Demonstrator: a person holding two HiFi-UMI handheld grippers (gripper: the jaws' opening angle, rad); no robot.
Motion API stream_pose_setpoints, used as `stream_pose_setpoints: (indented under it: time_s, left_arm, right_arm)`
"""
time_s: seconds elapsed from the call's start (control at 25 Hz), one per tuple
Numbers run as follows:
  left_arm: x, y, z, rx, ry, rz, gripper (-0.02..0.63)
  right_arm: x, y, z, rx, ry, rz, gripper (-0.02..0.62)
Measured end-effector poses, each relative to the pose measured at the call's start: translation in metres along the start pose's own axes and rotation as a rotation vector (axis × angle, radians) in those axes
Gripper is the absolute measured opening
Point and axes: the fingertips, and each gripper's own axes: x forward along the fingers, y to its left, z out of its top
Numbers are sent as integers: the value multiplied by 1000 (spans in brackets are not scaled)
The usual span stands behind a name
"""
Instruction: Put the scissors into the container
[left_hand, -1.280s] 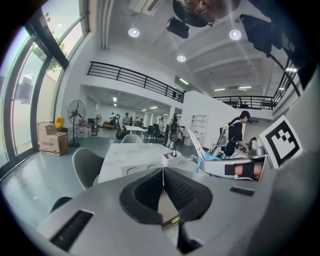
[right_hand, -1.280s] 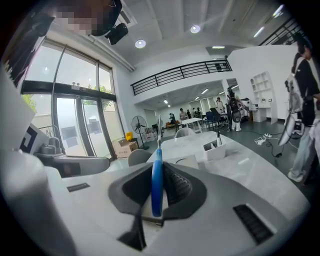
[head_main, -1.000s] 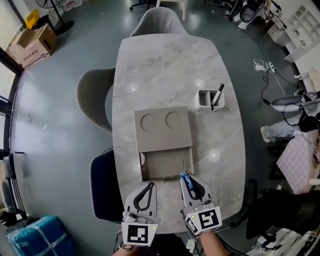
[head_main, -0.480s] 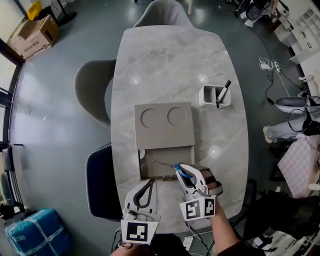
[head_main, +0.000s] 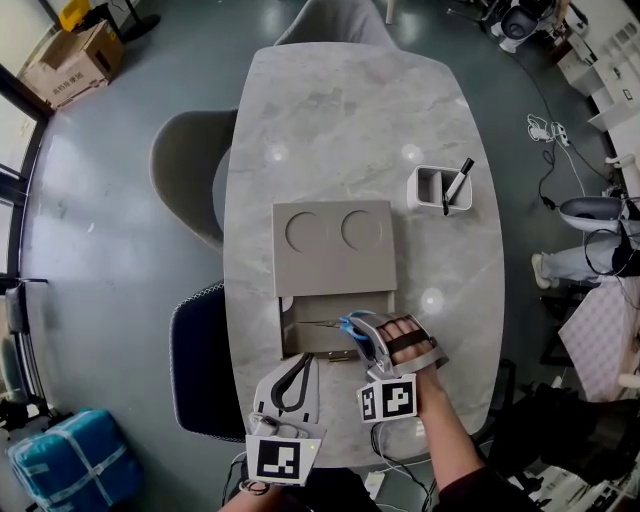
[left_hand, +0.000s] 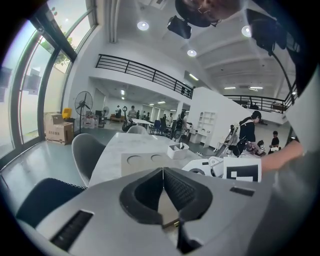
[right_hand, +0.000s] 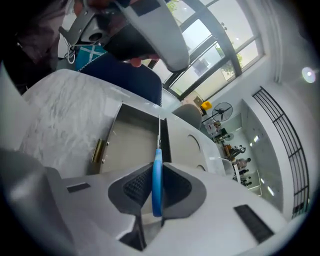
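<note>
A grey box-shaped container (head_main: 284, 330) lies on the marble table, its lid (head_main: 335, 245) with two round recesses slid back and the near compartment open. My right gripper (head_main: 352, 328) is shut on the blue handle of the scissors (head_main: 347, 324). Their thin blades reach left, low over the open compartment. In the right gripper view the scissors (right_hand: 157, 175) stand edge-on between the pads of my right gripper (right_hand: 156, 172), tip over the container (right_hand: 131, 142). My left gripper (head_main: 293, 372) hovers by the table's front edge, shut on nothing, and its pads meet in the left gripper view (left_hand: 162, 170).
A white pen holder (head_main: 428, 190) with a black marker (head_main: 456, 184) stands to the right of the lid. A brass latch (head_main: 338, 357) sits on the container's near wall. A grey chair (head_main: 185, 180) and a dark blue chair (head_main: 200, 360) stand at the table's left side.
My right gripper has rolled over and sunk toward the open compartment, and the scissors' blades have swung from pointing away to pointing left across it. The left gripper has hardly shifted.
</note>
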Motion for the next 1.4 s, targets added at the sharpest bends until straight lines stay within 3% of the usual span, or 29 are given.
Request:
stream_pose_setpoints:
  time_s: [0.28, 0.84, 1.4]
  left_arm:
    - [3, 4, -7, -7, 8, 18, 16]
    - [6, 7, -18, -26, 31, 29, 16]
    - [8, 9, -24, -38, 40, 37, 15]
  right_arm:
    - [22, 12, -4, -64, 27, 66, 41]
    - [43, 23, -5, -120, 68, 96, 42]
    - [43, 31, -6, -18, 46, 148, 88]
